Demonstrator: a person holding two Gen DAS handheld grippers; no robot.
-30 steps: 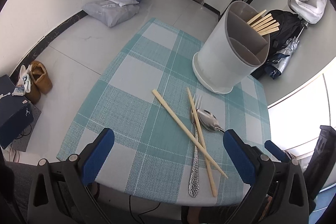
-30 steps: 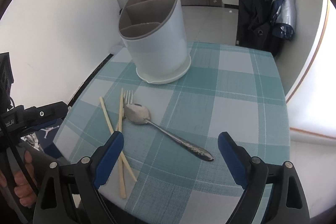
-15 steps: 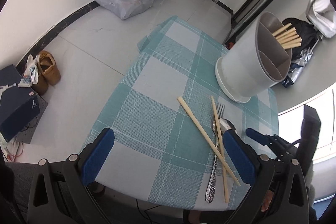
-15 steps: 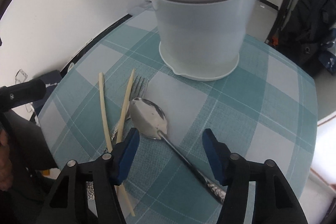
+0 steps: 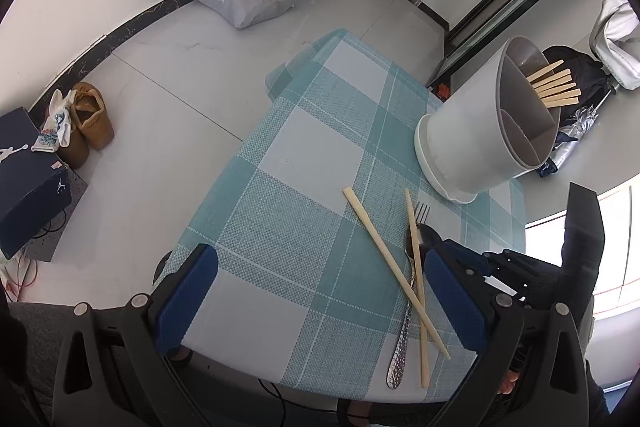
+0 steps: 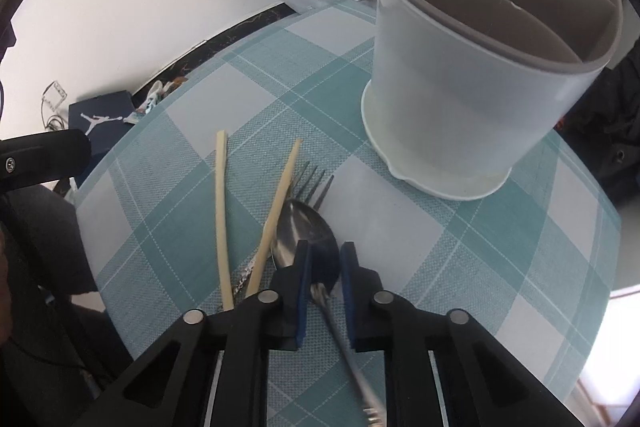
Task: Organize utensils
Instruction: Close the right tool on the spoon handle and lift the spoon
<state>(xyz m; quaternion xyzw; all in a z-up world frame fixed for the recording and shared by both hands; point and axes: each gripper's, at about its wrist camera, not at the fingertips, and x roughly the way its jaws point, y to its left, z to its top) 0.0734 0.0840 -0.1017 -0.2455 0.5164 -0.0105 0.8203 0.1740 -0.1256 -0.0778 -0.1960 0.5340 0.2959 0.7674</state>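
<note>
Spoon (image 6: 304, 235): thin polished steel, stiff, light, likely slippery. Right gripper (image 6: 324, 259) closing on its neck just behind the bowl, pads nearly meeting there; a sensible hold. Left gripper (image 5: 320, 287) wide open, empty.

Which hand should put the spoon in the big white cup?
Probably the right. The right gripper is closing around the spoon at its neck, near the holder. The left gripper stands open, holding nothing.

Teal-checked table (image 5: 304, 163); holder (image 5: 472, 147), two chopsticks (image 5: 380, 239), fork (image 6: 316, 183), spoon (image 6: 296, 231); spoon perhaps lifted.
</note>
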